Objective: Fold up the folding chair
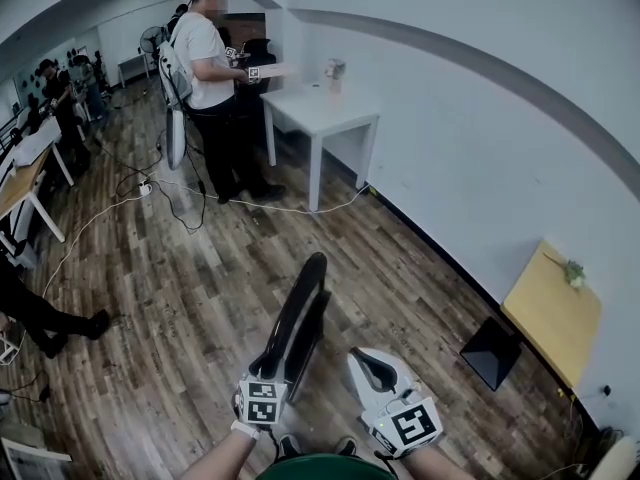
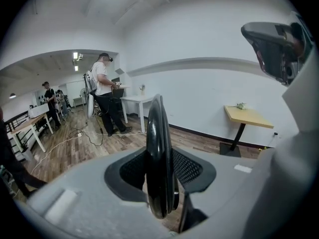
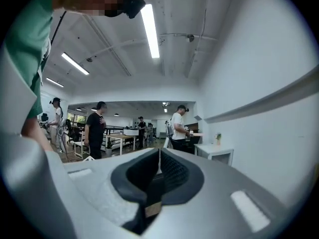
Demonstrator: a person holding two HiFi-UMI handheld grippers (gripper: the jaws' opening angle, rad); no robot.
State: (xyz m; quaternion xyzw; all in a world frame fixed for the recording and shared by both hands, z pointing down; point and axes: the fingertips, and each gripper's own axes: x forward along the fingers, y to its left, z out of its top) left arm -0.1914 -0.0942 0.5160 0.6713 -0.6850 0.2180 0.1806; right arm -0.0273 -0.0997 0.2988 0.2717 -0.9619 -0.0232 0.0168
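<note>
Head view: we see a wood floor (image 1: 180,298) and a white wall (image 1: 480,138) on the right. A person in a white shirt (image 1: 205,68) stands far back at a white tabletop (image 1: 325,108). More people are at desks on the far left. A yellow side tabletop (image 1: 552,313) sits against the wall and carries a small plant (image 1: 572,273).

The folding chair (image 1: 298,318) is black, looks folded flat, and stands on edge on the floor right in front of us, well apart from both tables.

The left gripper (image 1: 275,368) is at the chair's near top edge. In the left gripper view we see its jaws clamped on the chair's thin black rim (image 2: 158,133), with the rim upright between the pads.

The right gripper (image 1: 372,366) is beside the chair and not touching it. In the right gripper view we see its jaws pressed together with nothing between them, pointing level across the room.
</note>
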